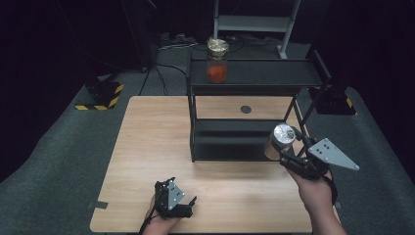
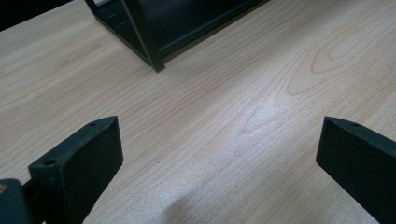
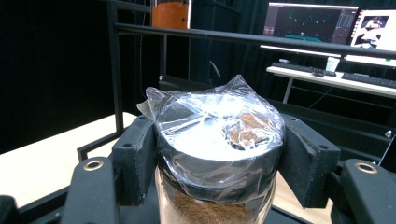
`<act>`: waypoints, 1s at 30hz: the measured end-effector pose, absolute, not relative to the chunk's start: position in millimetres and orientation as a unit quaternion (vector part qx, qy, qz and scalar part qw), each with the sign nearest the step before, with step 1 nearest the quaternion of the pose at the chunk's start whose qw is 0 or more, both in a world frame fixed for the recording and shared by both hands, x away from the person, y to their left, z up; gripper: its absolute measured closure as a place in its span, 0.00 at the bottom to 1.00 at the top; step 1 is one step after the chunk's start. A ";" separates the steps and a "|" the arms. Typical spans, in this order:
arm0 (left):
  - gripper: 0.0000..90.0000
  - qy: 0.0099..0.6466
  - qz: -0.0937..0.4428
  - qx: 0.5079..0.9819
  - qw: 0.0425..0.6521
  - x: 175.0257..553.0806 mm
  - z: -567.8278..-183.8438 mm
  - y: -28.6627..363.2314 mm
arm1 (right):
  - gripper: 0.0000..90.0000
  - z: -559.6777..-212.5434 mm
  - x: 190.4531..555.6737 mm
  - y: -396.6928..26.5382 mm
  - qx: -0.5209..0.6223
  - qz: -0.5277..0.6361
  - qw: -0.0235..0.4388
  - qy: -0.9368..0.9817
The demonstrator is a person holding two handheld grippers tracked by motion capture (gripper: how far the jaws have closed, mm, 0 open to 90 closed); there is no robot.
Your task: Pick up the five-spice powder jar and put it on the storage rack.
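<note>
My right gripper (image 1: pixel 283 152) is shut on a glass jar (image 1: pixel 280 141) of brown powder with a dark lid under clear plastic wrap. It holds the jar in the air at the right front of the black two-level shelf (image 1: pixel 254 88). In the right gripper view the jar (image 3: pixel 217 154) sits clamped between both black pads. A second jar (image 1: pixel 217 60), holding orange-red contents, stands on the shelf's top level at its left end. My left gripper (image 1: pixel 188 204) rests low over the table's near edge, open, with bare wood between its fingers (image 2: pixel 79 163).
The wooden table (image 1: pixel 147 147) carries the shelf at its far middle. A small dark disc (image 1: pixel 245 109) lies on the table behind the shelf. Beyond it stand a white frame (image 1: pixel 254 22), cables and yellow-black striped bases (image 1: pixel 100 95) on the grey floor. Monitors (image 3: pixel 310 23) glow far off.
</note>
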State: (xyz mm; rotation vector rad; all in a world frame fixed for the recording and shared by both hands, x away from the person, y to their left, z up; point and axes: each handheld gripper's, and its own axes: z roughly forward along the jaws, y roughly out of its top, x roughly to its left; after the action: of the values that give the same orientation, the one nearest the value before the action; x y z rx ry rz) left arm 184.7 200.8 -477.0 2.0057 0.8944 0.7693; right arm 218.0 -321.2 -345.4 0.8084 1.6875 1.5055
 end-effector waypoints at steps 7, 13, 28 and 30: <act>0.01 0.353 0.302 0.792 0.397 184.9 -476.9 201.4 | 0.38 -335.1 222.1 -317.5 0.310 0.588 0.366 0.651; 0.01 0.352 0.301 0.791 0.398 185.1 -477.0 202.1 | 0.38 -325.8 224.7 -313.8 0.308 0.592 0.370 0.646; 0.01 0.353 0.300 0.790 0.401 185.3 -477.2 203.1 | 0.38 -298.1 233.0 -308.7 0.300 0.600 0.386 0.633; 0.01 0.353 0.300 0.790 0.401 185.2 -477.2 203.3 | 0.38 -294.6 233.8 -308.1 0.299 0.601 0.388 0.632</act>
State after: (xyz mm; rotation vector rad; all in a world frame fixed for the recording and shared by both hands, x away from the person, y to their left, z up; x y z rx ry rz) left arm 185.2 203.3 -477.2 1.9988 0.8930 0.7575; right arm 233.8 -308.1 -294.6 0.7596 1.6067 1.5284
